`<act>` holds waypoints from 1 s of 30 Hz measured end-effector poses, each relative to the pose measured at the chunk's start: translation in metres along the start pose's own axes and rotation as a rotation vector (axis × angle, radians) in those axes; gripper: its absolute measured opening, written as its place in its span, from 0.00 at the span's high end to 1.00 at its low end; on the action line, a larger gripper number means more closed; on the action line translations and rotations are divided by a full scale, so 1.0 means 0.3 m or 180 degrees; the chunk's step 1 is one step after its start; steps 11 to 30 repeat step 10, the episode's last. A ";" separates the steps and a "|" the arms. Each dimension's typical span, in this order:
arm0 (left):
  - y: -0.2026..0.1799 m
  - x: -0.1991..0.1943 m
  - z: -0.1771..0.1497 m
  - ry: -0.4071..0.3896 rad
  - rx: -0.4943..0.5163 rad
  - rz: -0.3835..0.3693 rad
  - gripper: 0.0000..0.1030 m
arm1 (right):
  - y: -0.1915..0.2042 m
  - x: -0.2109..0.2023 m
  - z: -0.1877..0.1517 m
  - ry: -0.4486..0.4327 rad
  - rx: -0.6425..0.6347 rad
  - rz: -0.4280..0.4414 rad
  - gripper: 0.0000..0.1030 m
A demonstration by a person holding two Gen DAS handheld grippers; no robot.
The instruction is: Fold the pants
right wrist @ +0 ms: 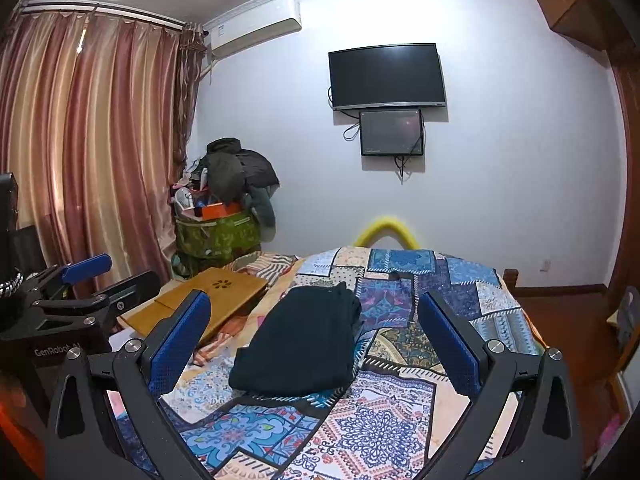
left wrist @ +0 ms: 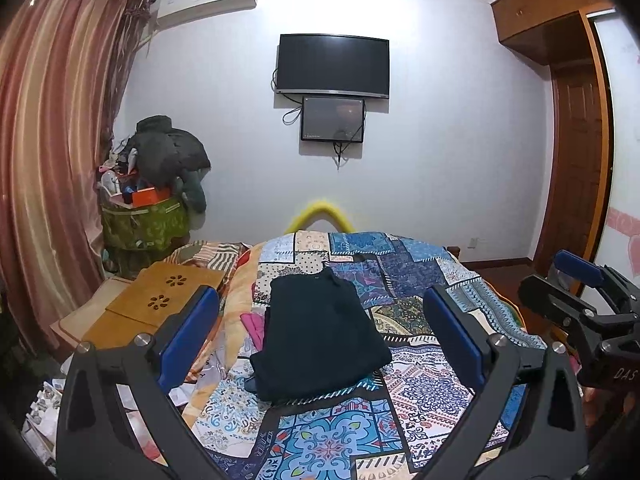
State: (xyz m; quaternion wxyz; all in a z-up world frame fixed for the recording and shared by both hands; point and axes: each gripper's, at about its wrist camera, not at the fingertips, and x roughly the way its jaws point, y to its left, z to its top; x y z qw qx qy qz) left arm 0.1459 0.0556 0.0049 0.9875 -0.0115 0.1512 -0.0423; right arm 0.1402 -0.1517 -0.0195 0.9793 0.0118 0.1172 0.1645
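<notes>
Dark navy pants (left wrist: 320, 336) lie folded into a compact rectangle on the patchwork bedspread (left wrist: 416, 392); in the right wrist view the pants (right wrist: 300, 344) rest mid-bed. My left gripper (left wrist: 320, 328) hovers above and short of them, open, blue pads wide apart and nothing between. My right gripper (right wrist: 314, 332) is likewise open and held off the pants. Each gripper shows in the other's view: the right gripper (left wrist: 576, 300) at the far right edge, the left gripper (right wrist: 84, 288) at the far left edge.
A wooden lap desk (left wrist: 160, 300) lies on the bed's left side, beside striped bedding. A pile of clothes and a green bag (left wrist: 148, 216) stand by the curtain (left wrist: 52, 160). Two screens (left wrist: 332, 66) hang on the wall; a wooden wardrobe (left wrist: 576, 160) is at right.
</notes>
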 end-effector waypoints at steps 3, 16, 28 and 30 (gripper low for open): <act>0.005 0.002 0.000 -0.0002 -0.0017 -0.0004 0.00 | 0.002 0.000 -0.001 0.0006 0.0007 -0.0008 0.00; 0.018 0.012 -0.010 0.0042 -0.0039 -0.0031 0.00 | 0.007 0.017 -0.001 0.0035 0.0013 -0.0013 0.00; 0.018 0.012 -0.010 0.0042 -0.0039 -0.0031 0.00 | 0.007 0.017 -0.001 0.0035 0.0013 -0.0013 0.00; 0.018 0.012 -0.010 0.0042 -0.0039 -0.0031 0.00 | 0.007 0.017 -0.001 0.0035 0.0013 -0.0013 0.00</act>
